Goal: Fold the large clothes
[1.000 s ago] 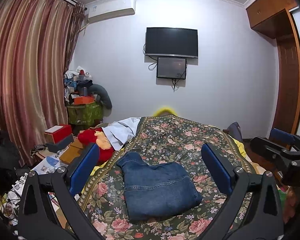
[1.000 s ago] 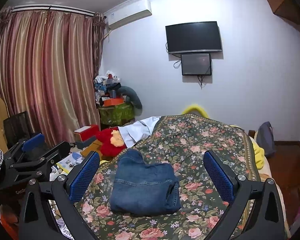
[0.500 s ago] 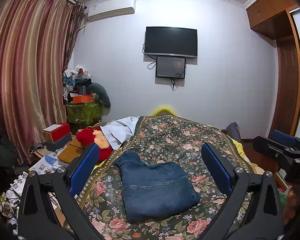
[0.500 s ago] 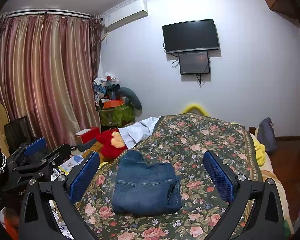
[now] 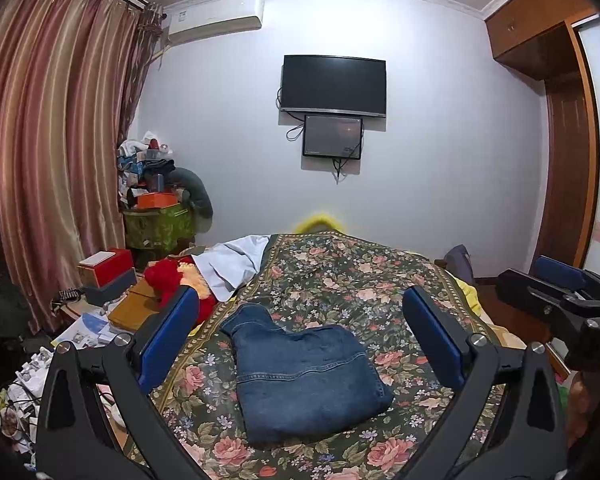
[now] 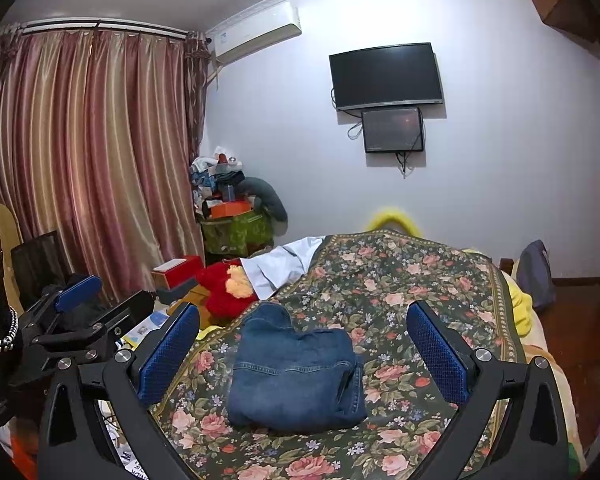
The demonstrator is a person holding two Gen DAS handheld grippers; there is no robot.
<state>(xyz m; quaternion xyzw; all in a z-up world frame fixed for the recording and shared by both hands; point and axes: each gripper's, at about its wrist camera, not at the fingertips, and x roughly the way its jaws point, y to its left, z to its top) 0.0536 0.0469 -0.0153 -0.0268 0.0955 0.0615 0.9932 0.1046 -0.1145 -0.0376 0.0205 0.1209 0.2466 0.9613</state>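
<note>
Two grippers: we are holding both above the near end of the bed, apart from the cloth, neither one touching anything.
Left gripper (image 5: 300, 332): we are keeping its blue-padded fingers (image 5: 168, 336) spread wide, with nothing between them; in the right wrist view it is showing at the left edge (image 6: 80, 300), off the bed's left side.
Right gripper (image 6: 302, 340): we are keeping its jaws wide apart as well, empty; in the left wrist view it is appearing at the right edge (image 5: 556, 288), beyond the bed's right side.
Jeans (image 5: 304, 372): we are seeing them lying folded into a compact blue bundle on the bedspread, toward the near end and roughly midway between the bed's left and right edges; one rounded flap is sticking out toward the far left corner of the bundle. In the right wrist view the jeans (image 6: 296, 376) are showing stacked layers along their right edge.
Bedspread (image 5: 352, 280): we are looking at a dark floral cover lying over the bed, with yellow bedding showing past its far edge and right edge.
Red plush toy (image 6: 224, 288): we are seeing it resting just off the bed's left edge, beside a white cloth (image 6: 276, 264) hanging over the far left corner.
Wall screens (image 5: 334, 84): we are facing two dark screens, one mounted below the other, beyond the far end of the bed.
</note>
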